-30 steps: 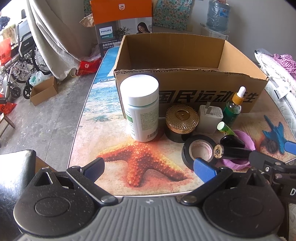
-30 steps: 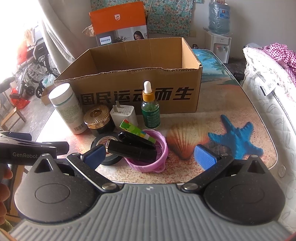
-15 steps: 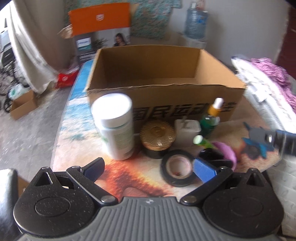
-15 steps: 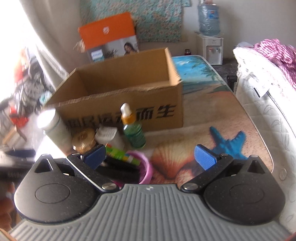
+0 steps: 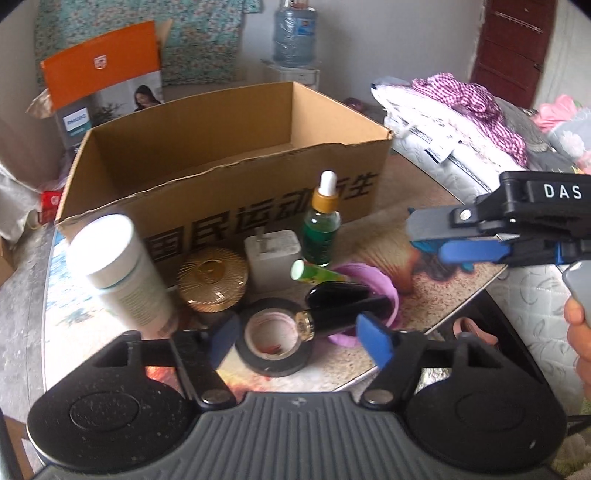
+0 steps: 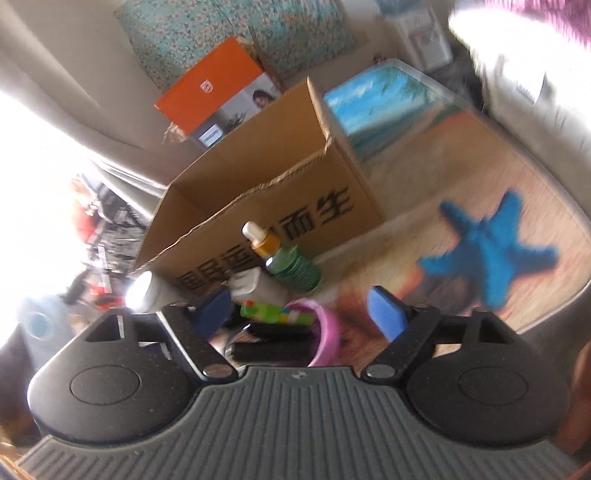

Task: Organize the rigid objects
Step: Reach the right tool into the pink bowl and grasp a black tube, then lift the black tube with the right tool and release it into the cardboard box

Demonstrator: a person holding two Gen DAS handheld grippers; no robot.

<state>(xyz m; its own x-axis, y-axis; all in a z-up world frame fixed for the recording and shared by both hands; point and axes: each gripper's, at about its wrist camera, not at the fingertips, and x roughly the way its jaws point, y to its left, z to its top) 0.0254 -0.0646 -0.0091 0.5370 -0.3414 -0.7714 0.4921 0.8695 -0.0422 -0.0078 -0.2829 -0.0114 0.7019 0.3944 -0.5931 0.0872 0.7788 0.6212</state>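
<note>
An open, empty cardboard box (image 5: pixel 229 173) stands on the table. In front of it are a white bottle (image 5: pixel 125 266), a gold-lidded jar (image 5: pixel 212 278), a white charger (image 5: pixel 273 254), a green dropper bottle (image 5: pixel 321 229) and a black tape roll (image 5: pixel 273 343). A purple bowl (image 5: pixel 376 284) holds a black tube (image 5: pixel 343 314) and a green tube (image 5: pixel 314 273). My left gripper (image 5: pixel 299 341) is closing; the tape roll lies between its fingers, untouched. My right gripper (image 6: pixel 299 314), also closing, hangs over the purple bowl (image 6: pixel 328 332), gripping nothing. It is also in the left wrist view (image 5: pixel 424 240).
An orange and grey carton (image 5: pixel 103 74) stands behind the box, and a water bottle (image 5: pixel 295 33) behind that. A mattress with bedding (image 5: pixel 461 122) borders the table's right side. The table's rounded edge (image 5: pixel 461 314) runs close to the bowl. A blue starfish print (image 6: pixel 491 251) marks bare tabletop.
Both grippers' jaws have narrowed. The left view slid from the white bottle toward the tape roll and rolled. The right view rolled and moved closer to the purple bowl.
</note>
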